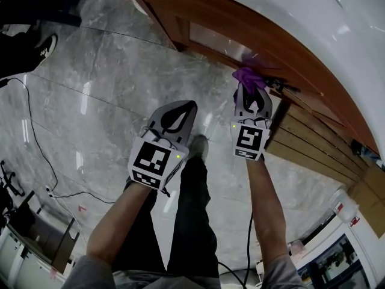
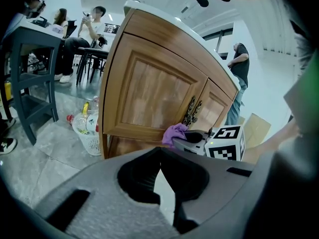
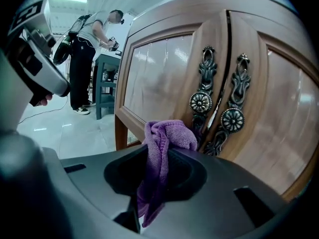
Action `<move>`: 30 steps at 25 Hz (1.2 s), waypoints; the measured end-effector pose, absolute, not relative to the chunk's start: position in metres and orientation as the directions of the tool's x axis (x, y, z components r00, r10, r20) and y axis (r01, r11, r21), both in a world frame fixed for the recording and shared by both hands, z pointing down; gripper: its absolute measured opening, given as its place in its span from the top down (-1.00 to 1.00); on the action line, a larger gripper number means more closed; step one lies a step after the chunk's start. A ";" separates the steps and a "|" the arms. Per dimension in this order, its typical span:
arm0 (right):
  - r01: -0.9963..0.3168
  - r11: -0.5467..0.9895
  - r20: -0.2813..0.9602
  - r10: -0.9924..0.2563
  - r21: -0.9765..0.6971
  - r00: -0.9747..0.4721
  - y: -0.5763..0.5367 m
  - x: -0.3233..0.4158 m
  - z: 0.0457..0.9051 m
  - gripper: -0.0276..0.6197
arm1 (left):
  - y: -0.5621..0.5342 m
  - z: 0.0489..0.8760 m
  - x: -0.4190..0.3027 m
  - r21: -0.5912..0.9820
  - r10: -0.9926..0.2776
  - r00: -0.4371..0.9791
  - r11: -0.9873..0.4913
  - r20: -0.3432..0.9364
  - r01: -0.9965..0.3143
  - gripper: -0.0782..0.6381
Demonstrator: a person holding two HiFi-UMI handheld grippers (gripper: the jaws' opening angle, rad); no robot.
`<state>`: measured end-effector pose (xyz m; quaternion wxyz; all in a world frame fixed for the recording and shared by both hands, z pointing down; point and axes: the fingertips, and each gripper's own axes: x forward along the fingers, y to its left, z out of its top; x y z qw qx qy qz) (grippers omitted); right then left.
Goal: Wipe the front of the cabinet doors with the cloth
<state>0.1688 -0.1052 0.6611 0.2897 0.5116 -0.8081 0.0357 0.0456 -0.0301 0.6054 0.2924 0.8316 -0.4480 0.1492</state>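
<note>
Right gripper view: right gripper (image 3: 158, 148) clenched on the purple cloth (image 3: 167, 133), which is bunched at the doors' (image 3: 159, 78) middle seam, just beside the handles (image 3: 201, 102)
Left gripper (image 2: 160, 153): jaws pinched together, empty, back from the doors
Wiping well: press the cloth flat, sweep along the panel — skirt the handles
</note>
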 end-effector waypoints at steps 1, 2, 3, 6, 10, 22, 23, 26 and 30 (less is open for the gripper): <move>-0.844 0.479 0.505 -0.805 0.242 -0.312 -0.106 0.166 0.662 0.66 | -0.029 0.608 0.043 0.353 -0.654 0.553 -0.426 0.516 -0.833 0.76; -0.840 0.484 0.504 -0.804 0.245 -0.316 -0.107 0.163 0.663 0.66 | -0.027 0.609 0.041 0.353 -0.652 0.552 -0.424 0.520 -0.834 0.76; -0.838 0.487 0.502 -0.804 0.246 -0.320 -0.108 0.159 0.663 0.66 | -0.027 0.611 0.038 0.353 -0.653 0.548 -0.420 0.522 -0.836 0.76; -0.827 0.500 0.497 -0.802 0.255 -0.332 -0.111 0.148 0.665 0.66 | -0.027 0.613 0.026 0.353 -0.662 0.535 -0.403 0.525 -0.845 0.76; -0.801 0.526 0.495 -0.797 0.286 -0.346 -0.113 0.135 0.670 0.66 | -0.030 0.617 0.014 0.355 -0.672 0.522 -0.385 0.525 -0.852 0.76; -0.746 0.580 0.502 -0.776 0.329 -0.382 -0.115 0.098 0.685 0.66 | -0.038 0.625 -0.014 0.361 -0.698 0.496 -0.347 0.517 -0.865 0.76; -0.742 0.584 0.503 -0.773 0.328 -0.386 -0.116 0.095 0.685 0.66 | -0.038 0.625 -0.016 0.361 -0.697 0.495 -0.347 0.519 -0.866 0.76; -0.730 0.601 0.505 -0.763 0.325 -0.403 -0.118 0.084 0.686 0.66 | -0.040 0.626 -0.021 0.358 -0.696 0.492 -0.345 0.523 -0.868 0.76; -0.723 0.613 0.503 -0.755 0.318 -0.420 -0.120 0.071 0.687 0.66 | -0.046 0.624 -0.032 0.361 -0.714 0.480 -0.329 0.509 -0.873 0.76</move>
